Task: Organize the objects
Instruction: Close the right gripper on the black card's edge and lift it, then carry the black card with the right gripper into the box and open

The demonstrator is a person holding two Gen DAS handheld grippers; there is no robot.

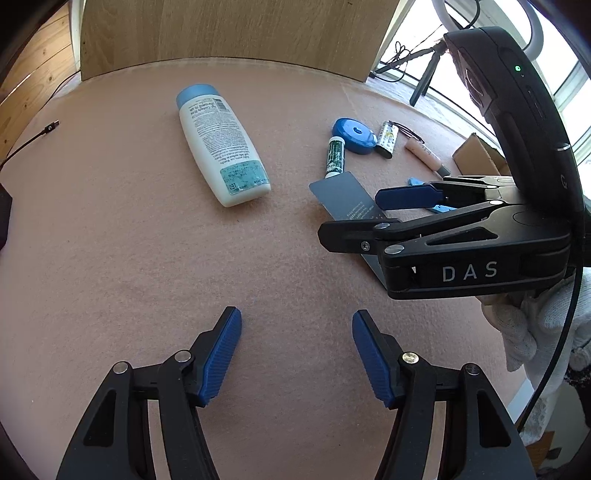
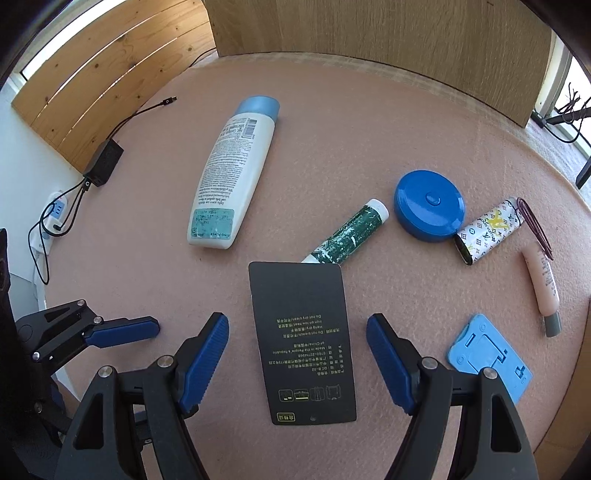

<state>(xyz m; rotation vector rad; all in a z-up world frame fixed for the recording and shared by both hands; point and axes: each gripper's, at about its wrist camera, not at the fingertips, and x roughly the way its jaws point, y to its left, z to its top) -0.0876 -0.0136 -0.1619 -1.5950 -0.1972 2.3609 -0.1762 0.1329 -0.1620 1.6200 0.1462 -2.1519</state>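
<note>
A black card (image 2: 303, 339) with printed text lies flat on the pink felt table (image 2: 332, 129). My right gripper (image 2: 297, 319) hovers over it, open, one finger on each side and neither pad touching. Past the card lie a green tube (image 2: 351, 230), a round blue tape measure (image 2: 428, 205), a patterned little cylinder (image 2: 487, 230), a pink tube (image 2: 543, 284) and a light blue plastic piece (image 2: 487, 354). A white bottle (image 1: 221, 147) with a blue cap lies on its side. My left gripper (image 1: 297, 317) stands open above bare felt, left of the right gripper (image 1: 351, 218).
A wooden board (image 1: 229, 33) stands along the table's back edge. A black adapter (image 2: 103, 162) with cables sits at the left edge, a cable end (image 1: 51, 125) beside it. A cardboard box (image 1: 476, 155) is at the far right. A gloved hand (image 1: 524, 325) holds the right gripper.
</note>
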